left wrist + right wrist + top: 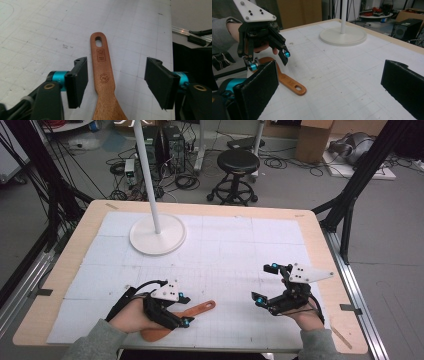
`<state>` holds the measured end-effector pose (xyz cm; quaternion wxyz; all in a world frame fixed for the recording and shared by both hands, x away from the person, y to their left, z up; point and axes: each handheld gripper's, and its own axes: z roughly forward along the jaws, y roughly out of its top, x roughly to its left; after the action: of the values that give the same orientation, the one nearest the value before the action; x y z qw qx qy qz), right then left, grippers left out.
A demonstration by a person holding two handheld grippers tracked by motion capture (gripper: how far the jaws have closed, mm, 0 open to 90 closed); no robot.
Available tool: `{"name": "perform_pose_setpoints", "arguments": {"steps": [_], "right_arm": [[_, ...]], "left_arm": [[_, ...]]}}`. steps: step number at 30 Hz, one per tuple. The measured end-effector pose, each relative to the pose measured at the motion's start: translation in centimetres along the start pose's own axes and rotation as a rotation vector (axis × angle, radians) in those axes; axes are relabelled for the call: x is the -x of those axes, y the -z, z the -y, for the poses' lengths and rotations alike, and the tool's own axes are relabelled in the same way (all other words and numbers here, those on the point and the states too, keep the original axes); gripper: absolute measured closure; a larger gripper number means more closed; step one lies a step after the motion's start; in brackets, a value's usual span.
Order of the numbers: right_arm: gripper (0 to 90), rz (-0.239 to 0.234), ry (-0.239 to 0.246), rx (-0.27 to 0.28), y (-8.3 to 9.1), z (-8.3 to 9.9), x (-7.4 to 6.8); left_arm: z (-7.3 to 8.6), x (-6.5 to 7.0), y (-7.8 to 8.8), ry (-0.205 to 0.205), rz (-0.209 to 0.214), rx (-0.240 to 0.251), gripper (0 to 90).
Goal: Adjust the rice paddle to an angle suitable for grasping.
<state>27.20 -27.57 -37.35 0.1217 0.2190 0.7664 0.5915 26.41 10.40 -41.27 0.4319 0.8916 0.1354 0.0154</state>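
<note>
We kept the left gripper (116,83) wide open astride the wooden spatula (103,82), handle toward twelve o'clock, touching nothing, while the right gripper (267,282) waited open and empty.

A robotics lab. Cables (182,181) tangle on the grey floor beside computer towers (165,147) and a black stool (237,167). Black rig struts (357,180) flank the gridded table (310,227).

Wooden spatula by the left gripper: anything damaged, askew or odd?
Nothing stands out. The wooden spatula lies flat and intact on the white mat, handle between the open jaws of the left gripper, pads clear of it. The right gripper is open, holding nothing.
</note>
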Motion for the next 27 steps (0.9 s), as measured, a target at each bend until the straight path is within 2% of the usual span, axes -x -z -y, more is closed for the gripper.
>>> {"name": "perform_pose_setpoints", "arguments": {"steps": [2,4,8,11,13,16,18,20,23,27], "right_arm": [[0.0,0.000,-0.002,-0.001,0.0,0.0,0.0],[0.0,-0.001,-0.006,-0.002,0.0,0.0,0.1],[0.0,-0.009,-0.008,0.003,0.1,0.0,0.1],[0.0,-0.010,-0.011,0.010,0.2,0.0,0.2],[0.0,-0.007,-0.016,0.014,0.3,0.0,0.2],[0.0,-0.005,-0.015,0.020,0.5,0.0,0.2],[0.0,0.000,-0.013,0.019,0.5,0.0,0.2],[0.0,-0.004,-0.011,0.007,0.3,0.1,0.2],[0.0,-0.014,-0.008,-0.013,0.0,0.1,0.1],[0.0,-0.011,-0.004,-0.010,0.0,0.1,0.1]], "left_arm": [[-0.3,0.2,0.1,-0.005,-0.015,-0.017,29.5],[-0.7,0.2,0.0,0.000,-0.018,-0.030,17.7],[-1.5,-0.2,-0.5,0.031,-0.012,-0.047,11.6],[-2.0,-0.4,-1.2,0.044,-0.005,-0.070,11.2],[-2.1,-0.4,-1.9,0.043,-0.016,-0.094,11.2],[-2.0,-0.4,-2.8,0.021,-0.031,-0.136,11.3],[-1.8,-0.3,-3.0,-0.010,-0.052,-0.157,11.3],[-1.8,-0.3,-3.0,-0.006,-0.064,-0.156,11.3],[-1.7,-0.4,-3.0,0.010,-0.051,-0.155,11.3],[-1.2,-0.6,-3.2,0.021,-0.054,-0.169,11.6]]}}
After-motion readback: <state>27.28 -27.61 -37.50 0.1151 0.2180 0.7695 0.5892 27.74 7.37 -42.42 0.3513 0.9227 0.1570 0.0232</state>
